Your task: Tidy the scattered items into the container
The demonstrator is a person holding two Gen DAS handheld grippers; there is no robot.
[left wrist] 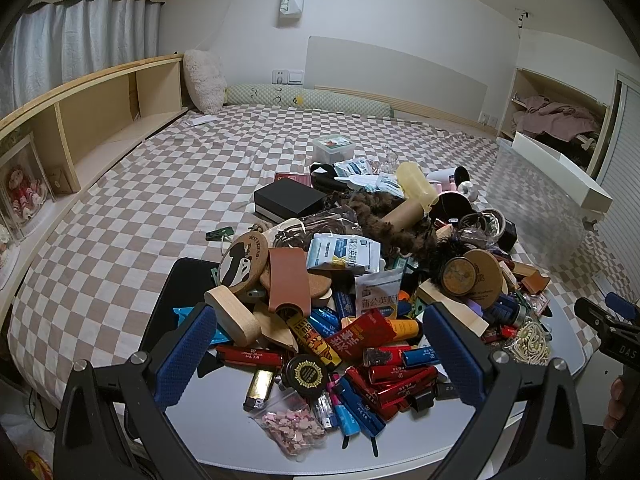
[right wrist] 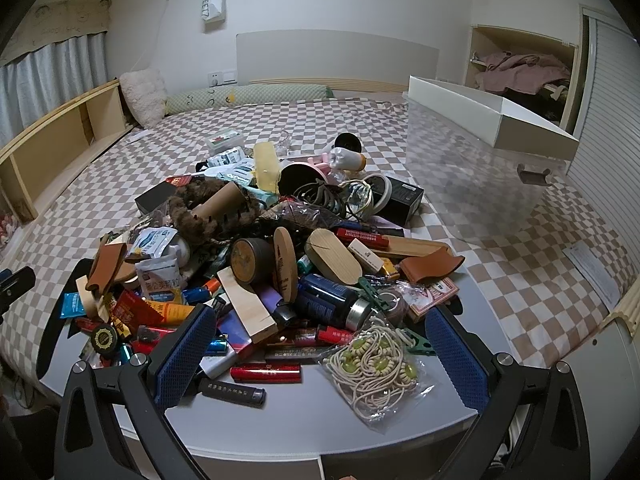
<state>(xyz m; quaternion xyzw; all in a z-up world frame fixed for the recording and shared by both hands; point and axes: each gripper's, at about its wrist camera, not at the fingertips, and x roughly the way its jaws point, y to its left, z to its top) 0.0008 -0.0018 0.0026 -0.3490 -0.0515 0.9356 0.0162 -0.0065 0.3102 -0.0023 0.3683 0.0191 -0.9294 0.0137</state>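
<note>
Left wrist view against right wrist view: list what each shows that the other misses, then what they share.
Only the left wrist view shows the doll display case on the shelf and the bag of pink bits. Only the right shows the paper sheet beside the clear container and the black lighter. Both show the pile with the cardboard tube, the bead cord bag and the checked bedspread.

Both wrist cams sit low at the table's (left wrist: pixel 224 436) near edge, facing fwd over the clutter pile (right wrist: pixel 280 256) toward the bed; left cam further left (views overlap mostly).
</note>
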